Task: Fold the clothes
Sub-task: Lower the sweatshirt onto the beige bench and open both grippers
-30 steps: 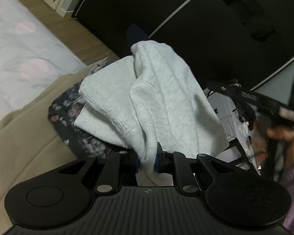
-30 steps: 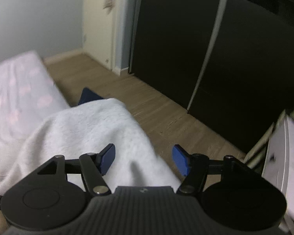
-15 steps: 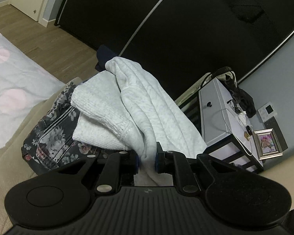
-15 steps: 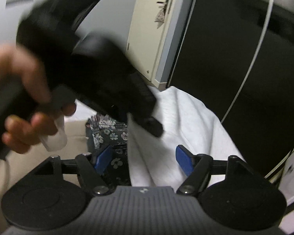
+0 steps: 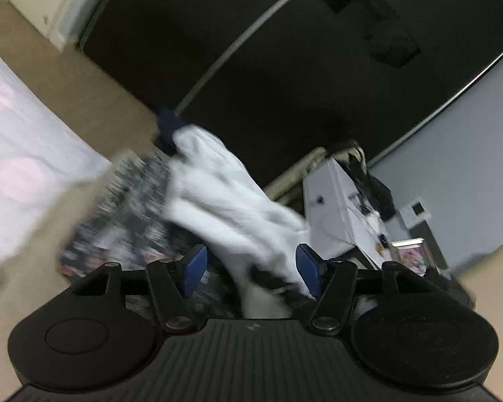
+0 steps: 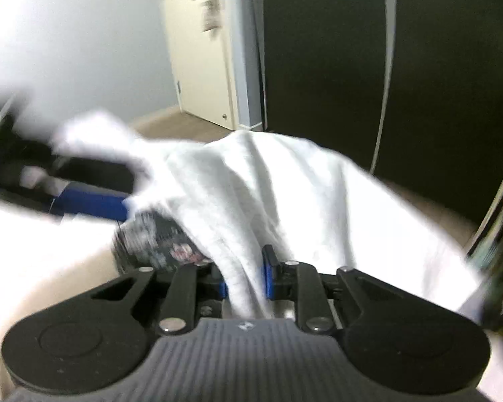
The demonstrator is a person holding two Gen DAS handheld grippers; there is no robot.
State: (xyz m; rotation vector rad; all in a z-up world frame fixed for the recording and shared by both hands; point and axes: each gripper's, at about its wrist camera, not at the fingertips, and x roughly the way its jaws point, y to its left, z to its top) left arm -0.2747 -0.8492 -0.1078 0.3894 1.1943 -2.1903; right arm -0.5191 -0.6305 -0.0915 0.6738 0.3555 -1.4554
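Observation:
A white garment (image 5: 231, 201) lies bunched over a dark floral bag (image 5: 130, 207). My left gripper (image 5: 251, 269) is open, its blue pads apart, and the cloth passes between them. In the right wrist view my right gripper (image 6: 246, 276) is shut on a fold of the white garment (image 6: 285, 194), which drapes ahead of it. The left gripper's blue finger (image 6: 90, 206) shows blurred at the left of that view, by the floral bag (image 6: 157, 238).
A beige blanket (image 5: 20, 288) and a white bedcover with pink dots (image 5: 13, 154) lie at the left. A dark wardrobe (image 5: 285, 50) stands behind. A white drawer unit (image 5: 338, 211) with clutter is at the right. A door (image 6: 201, 50) is beyond.
My left gripper has opened and let go of the white garment. My right gripper, open before, has shut on a fold of it. Both views are blurred by motion.

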